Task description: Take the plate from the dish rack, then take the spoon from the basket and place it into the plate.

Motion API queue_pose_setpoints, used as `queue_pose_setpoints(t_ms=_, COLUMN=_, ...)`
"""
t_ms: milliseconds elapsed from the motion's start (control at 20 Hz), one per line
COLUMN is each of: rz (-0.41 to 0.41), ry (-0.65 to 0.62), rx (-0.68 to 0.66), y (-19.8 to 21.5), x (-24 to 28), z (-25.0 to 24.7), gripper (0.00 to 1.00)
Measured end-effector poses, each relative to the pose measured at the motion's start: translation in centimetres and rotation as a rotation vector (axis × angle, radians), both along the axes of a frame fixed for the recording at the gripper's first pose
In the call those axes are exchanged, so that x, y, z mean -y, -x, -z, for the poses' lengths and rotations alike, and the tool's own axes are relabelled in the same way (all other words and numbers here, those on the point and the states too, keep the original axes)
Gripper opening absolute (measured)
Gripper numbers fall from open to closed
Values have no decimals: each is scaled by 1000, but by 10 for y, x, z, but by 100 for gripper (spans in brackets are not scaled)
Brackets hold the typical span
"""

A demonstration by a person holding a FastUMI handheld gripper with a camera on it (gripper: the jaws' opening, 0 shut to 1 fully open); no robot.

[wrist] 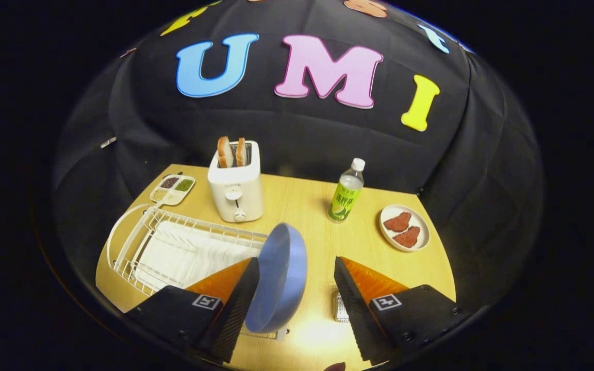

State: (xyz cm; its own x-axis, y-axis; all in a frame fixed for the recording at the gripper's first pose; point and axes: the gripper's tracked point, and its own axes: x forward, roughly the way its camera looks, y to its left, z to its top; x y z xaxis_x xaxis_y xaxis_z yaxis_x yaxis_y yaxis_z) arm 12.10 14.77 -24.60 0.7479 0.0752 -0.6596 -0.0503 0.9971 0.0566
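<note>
A blue plate (278, 278) stands on edge at the near end of a white dish rack (137, 242), leaning against the left finger of the gripper (297, 288), whose fingers are spread wide, gripping nothing. It looks rigid, smooth and likely slippery (probably light plastic); the upper rim seems the best hold.
</note>
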Motion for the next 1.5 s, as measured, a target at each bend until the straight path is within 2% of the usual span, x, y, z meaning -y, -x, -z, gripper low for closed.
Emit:
queue_pose_setpoints(t_ms=100, rz=35, ry=-14, rx=-64, y=2, x=-2, z=22, gripper=86)
queue_pose_setpoints(t_ms=200, rz=72, ry=-24, rx=-105, y=2, x=-2, z=40, gripper=77)
queue_pose_setpoints(t_ms=300, rz=90, ry=-21, rx=-141, y=0, x=-3, z=55, gripper=63)
queue_pose_setpoints(t_ms=400, rz=104, ry=-26, rx=-171, y=1, x=-8, z=66, gripper=43)
queue_pose_setpoints(t_ms=450, rz=118, ry=-27, rx=-183, y=4, x=-8, z=68, gripper=40)
queue_pose_setpoints(t_ms=550, rz=160, ry=-31, rx=-189, y=-1, x=-10, z=64, gripper=37)
queue_pose_setpoints(t_ms=650, rz=163, ry=7, rx=-196, y=-1, x=-12, z=60, gripper=34)
queue_pose_setpoints(t_ms=900, rz=162, ry=58, rx=-163, y=-5, x=-12, z=41, gripper=33)
queue_pose_setpoints(t_ms=1050, rz=205, ry=55, rx=-144, y=-3, x=3, z=33, gripper=33)
queue_pose_setpoints(t_ms=1250, rz=246, ry=-33, rx=-103, y=-1, x=13, z=11, gripper=33)
queue_pose_setpoints(t_ms=1500, rz=205, ry=-152, rx=-67, y=19, x=19, z=-11, gripper=33)
